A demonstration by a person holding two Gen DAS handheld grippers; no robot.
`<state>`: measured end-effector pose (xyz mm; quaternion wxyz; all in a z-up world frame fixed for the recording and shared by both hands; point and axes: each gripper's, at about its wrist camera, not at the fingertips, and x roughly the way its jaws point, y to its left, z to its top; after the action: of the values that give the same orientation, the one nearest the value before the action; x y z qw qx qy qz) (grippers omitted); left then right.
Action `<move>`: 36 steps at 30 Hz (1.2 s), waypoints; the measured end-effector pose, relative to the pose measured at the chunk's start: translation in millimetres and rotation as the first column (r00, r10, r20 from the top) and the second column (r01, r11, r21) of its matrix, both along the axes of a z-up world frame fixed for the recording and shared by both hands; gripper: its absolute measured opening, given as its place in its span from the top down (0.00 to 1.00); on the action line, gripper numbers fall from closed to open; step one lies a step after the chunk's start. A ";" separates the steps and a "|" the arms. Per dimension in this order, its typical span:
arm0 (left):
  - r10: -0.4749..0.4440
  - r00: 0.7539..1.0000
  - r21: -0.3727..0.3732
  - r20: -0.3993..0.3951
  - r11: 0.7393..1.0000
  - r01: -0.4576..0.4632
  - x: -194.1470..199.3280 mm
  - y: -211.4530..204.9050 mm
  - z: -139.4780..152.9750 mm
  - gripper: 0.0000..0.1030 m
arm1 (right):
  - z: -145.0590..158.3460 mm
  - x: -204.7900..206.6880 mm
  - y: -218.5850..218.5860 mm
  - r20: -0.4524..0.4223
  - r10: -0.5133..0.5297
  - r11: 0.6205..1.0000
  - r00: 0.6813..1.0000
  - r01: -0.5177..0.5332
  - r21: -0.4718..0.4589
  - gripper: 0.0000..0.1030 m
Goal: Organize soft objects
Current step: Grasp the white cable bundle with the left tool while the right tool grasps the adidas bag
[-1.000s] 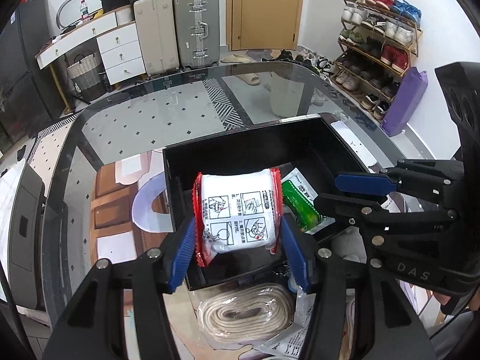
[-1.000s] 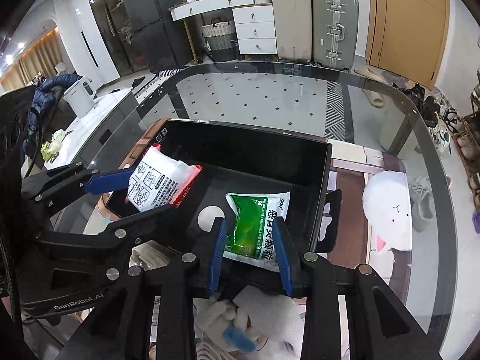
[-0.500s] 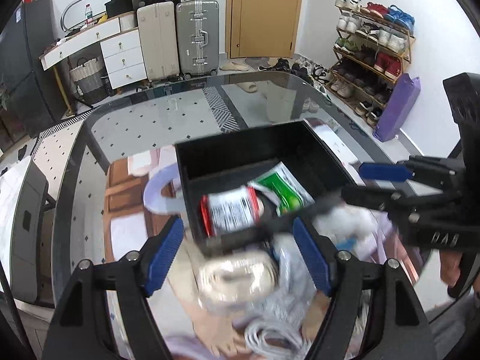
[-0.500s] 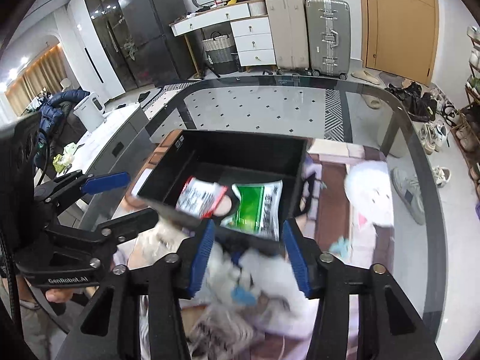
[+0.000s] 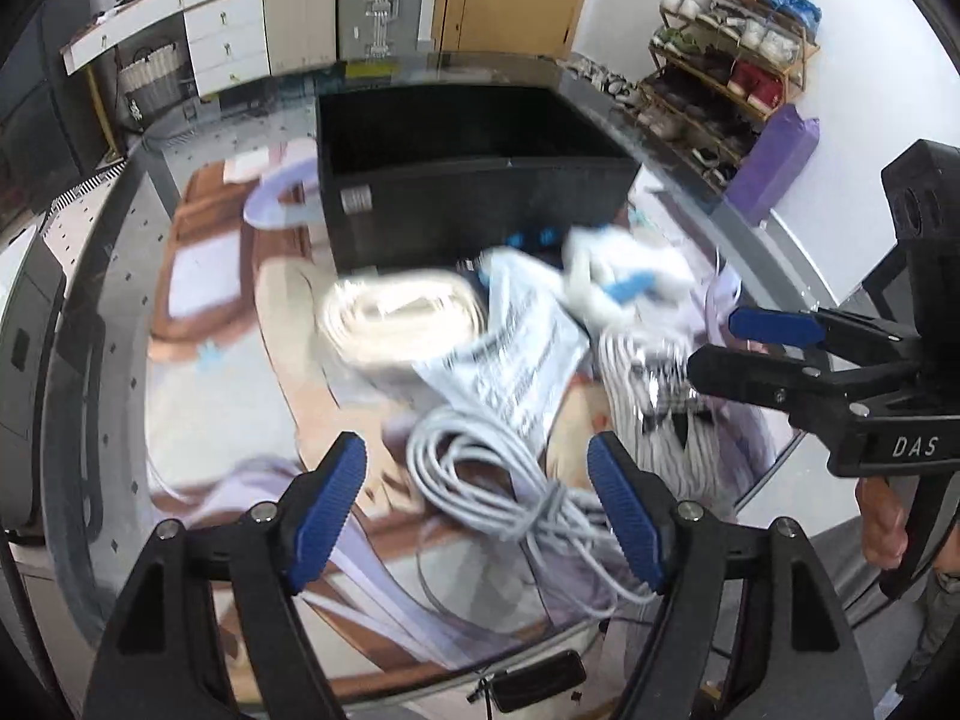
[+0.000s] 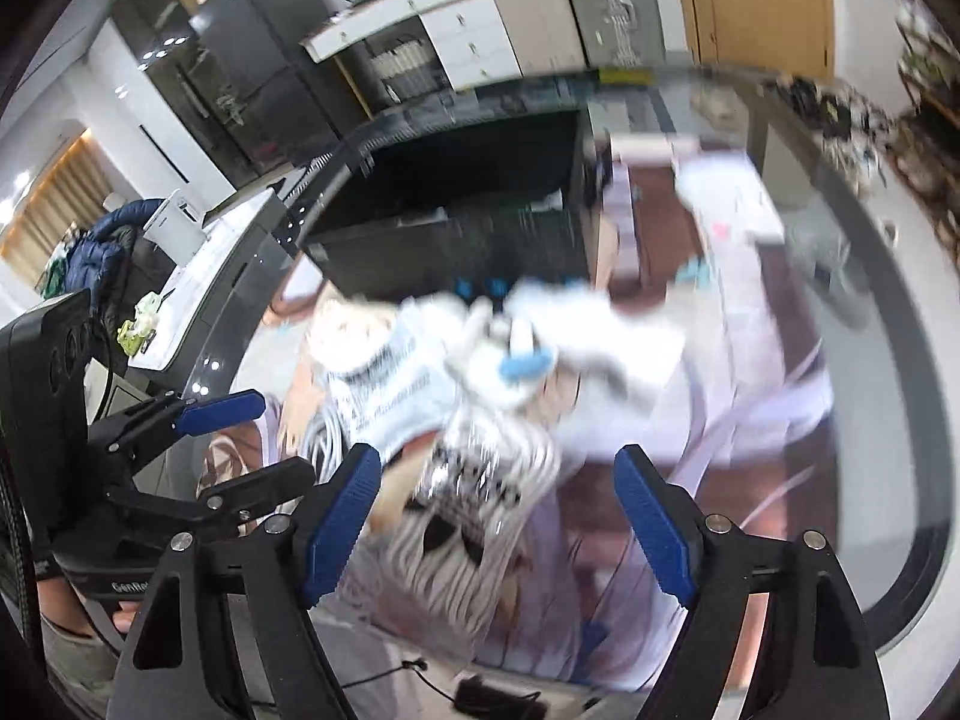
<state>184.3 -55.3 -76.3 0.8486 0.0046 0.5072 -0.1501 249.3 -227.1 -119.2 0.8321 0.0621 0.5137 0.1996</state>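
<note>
Left wrist: both claws, left claw (image 5: 477,504) and right claw (image 6: 498,516), just opened, empty, pulled back; packets left inside black bin (image 5: 468,204); bin contents now hidden.

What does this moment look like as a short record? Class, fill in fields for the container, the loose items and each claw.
container: black bin on the glass table
loose items: cream rolled band, printed packet, grey cable coil, white glove with blue patch, all in front of the bin
left claw: open, above the cable, nothing held
right claw: open, above a white corded bundle, nothing held
</note>
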 end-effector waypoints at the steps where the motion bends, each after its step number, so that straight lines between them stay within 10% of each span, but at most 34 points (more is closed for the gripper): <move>1: -0.002 1.000 0.009 -0.010 1.000 0.002 -0.9 -2.3 -2.6 0.25 | -3.5 -1.6 1.0 -0.014 -0.001 1.000 1.000 0.001 0.003 0.21; 28: 0.070 0.990 0.031 -0.123 0.997 -0.066 12.9 -16.2 -28.7 0.10 | -14.5 11.5 -1.1 -0.037 -0.023 0.997 0.999 0.021 -0.069 0.21; 36: -0.037 0.996 0.144 -0.077 0.988 0.048 1.9 -28.6 -26.3 0.46 | -22.2 8.6 0.4 -0.063 -0.010 0.997 0.998 0.006 -0.072 0.21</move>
<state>186.2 -83.9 -102.7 0.8231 0.0717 0.5479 -0.1306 257.8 -226.7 -141.4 0.8178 0.0404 0.5465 0.1756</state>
